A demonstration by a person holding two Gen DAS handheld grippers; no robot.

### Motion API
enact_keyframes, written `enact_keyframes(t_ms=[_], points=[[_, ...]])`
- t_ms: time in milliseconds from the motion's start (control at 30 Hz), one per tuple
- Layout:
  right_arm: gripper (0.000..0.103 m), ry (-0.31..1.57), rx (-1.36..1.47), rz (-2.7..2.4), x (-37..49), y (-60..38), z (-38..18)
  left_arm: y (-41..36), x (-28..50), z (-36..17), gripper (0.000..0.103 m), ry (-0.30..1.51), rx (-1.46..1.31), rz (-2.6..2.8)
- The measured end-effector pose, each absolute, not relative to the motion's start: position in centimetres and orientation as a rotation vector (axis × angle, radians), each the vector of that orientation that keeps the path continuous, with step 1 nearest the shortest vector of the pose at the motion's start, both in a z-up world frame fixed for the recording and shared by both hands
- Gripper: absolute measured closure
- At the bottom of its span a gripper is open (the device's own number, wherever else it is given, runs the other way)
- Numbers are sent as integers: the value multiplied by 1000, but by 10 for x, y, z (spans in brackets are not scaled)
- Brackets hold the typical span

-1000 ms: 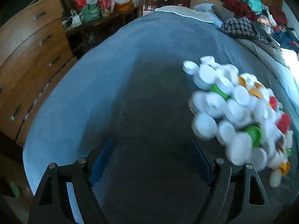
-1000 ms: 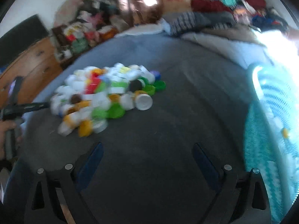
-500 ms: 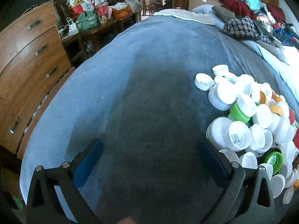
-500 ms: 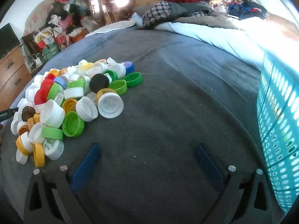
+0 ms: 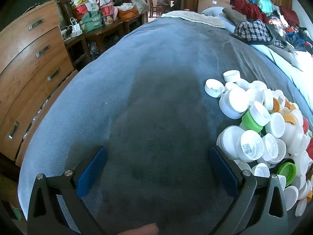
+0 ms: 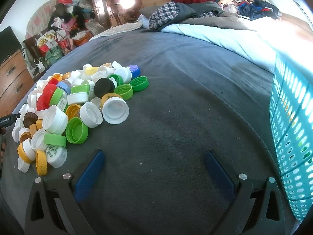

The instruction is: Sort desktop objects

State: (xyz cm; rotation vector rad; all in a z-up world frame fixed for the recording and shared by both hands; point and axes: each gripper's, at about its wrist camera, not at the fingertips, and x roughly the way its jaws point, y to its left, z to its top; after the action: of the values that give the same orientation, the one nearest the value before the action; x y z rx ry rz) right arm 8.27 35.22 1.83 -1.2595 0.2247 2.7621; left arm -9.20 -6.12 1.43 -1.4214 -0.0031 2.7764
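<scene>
with the left gripper (image 5: 156,168) and right gripper (image 6: 154,168) both spread wide and empty over the grey blanket (image 6: 185,101), the pile of bottle caps (image 6: 78,105) sits between them, so each claw should straddle one edge cap before closing, then carry it toward the teal basket (image 6: 289,137).

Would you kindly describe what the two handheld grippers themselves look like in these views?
The left gripper and right gripper look alike: black angular frames with triangular cut-outs, round silver pivot bolts, and two flat fingers faced with ribbed dark-blue pads. No cables or sleeves show.
</scene>
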Motion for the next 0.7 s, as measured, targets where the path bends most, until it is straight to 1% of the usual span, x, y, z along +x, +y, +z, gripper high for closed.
enact_keyframes(t_ms=[700], points=[[0,227,-1264,2761,83,352,17,-61,-93,13,1,7,-1419,2779]])
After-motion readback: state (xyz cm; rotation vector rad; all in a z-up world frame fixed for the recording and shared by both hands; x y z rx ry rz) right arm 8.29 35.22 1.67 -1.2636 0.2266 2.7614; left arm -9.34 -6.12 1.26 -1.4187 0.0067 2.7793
